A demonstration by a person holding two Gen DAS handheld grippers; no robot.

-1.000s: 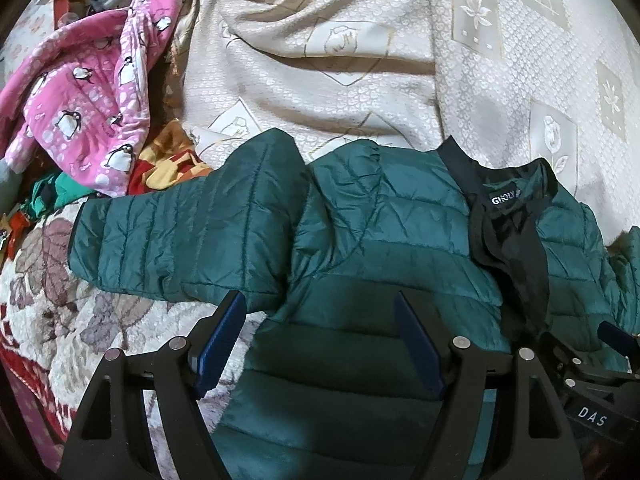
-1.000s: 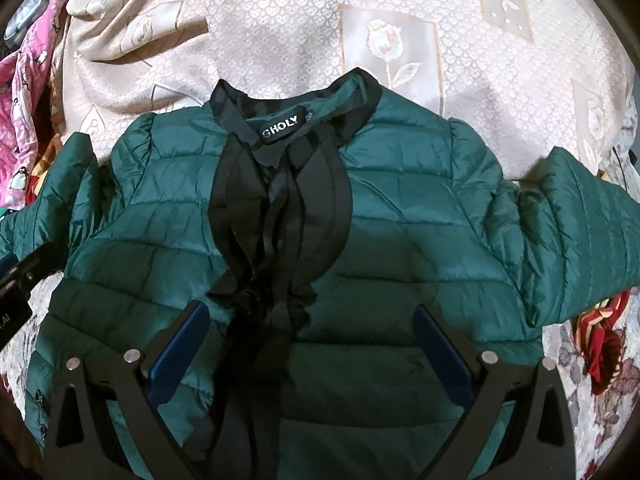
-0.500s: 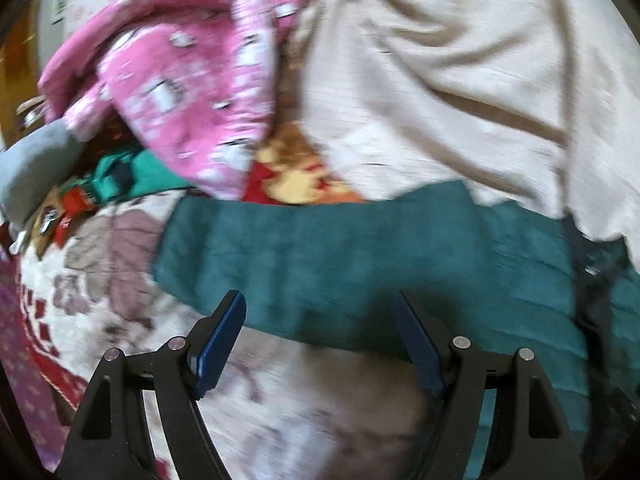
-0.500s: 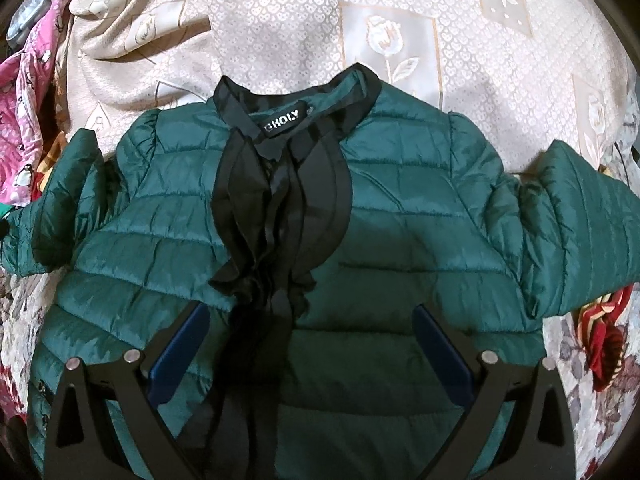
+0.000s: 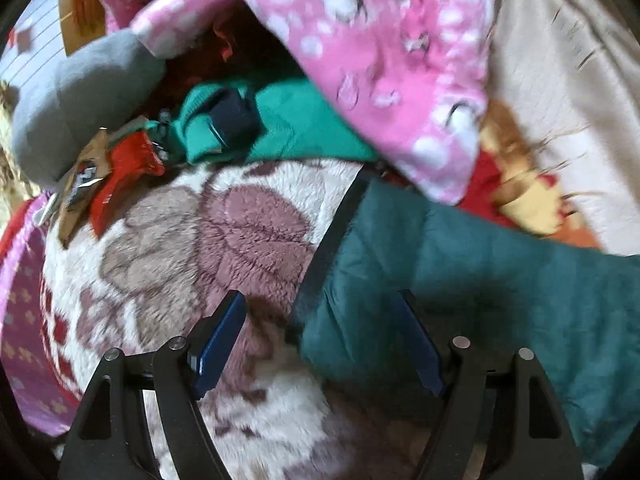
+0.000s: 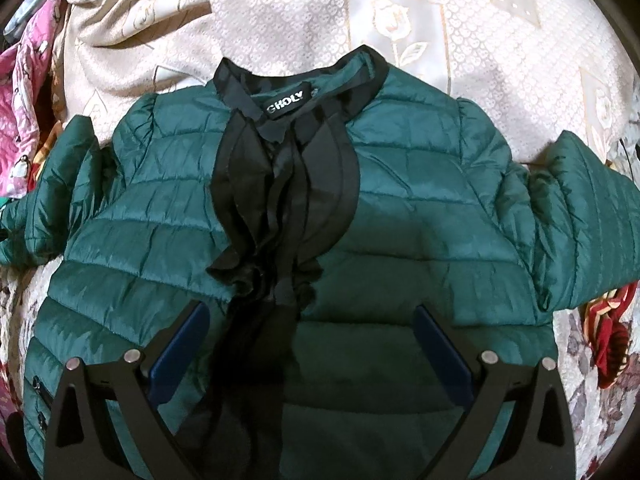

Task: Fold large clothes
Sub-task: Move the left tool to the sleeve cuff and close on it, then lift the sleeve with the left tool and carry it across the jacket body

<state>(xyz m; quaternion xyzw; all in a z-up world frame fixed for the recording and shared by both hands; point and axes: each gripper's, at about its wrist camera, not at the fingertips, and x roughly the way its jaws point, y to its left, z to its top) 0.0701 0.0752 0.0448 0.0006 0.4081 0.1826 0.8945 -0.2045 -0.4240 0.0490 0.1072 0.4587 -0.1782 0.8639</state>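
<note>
A dark green quilted jacket [image 6: 400,208] with a black collar and black ruffle down the front lies flat, front up, on the bed. Both sleeves stick out sideways. My right gripper [image 6: 312,356] is open and empty, hovering over the jacket's lower chest. In the left wrist view the jacket's left sleeve [image 5: 480,280] lies across the flowered blanket, with its black cuff edge [image 5: 332,240] between my fingers. My left gripper [image 5: 320,340] is open and empty, just above the sleeve end.
A cream patterned bedspread [image 6: 360,12] lies under the jacket's top. A fuzzy flowered blanket [image 5: 180,240] covers the near bed. A pile of other clothes sits at the left: a pink penguin garment [image 5: 380,60], a green garment [image 5: 288,124], a grey one [image 5: 80,92].
My left gripper has swung left from the jacket's body out to the left sleeve's cuff. The right gripper has barely moved. Both stay open.
</note>
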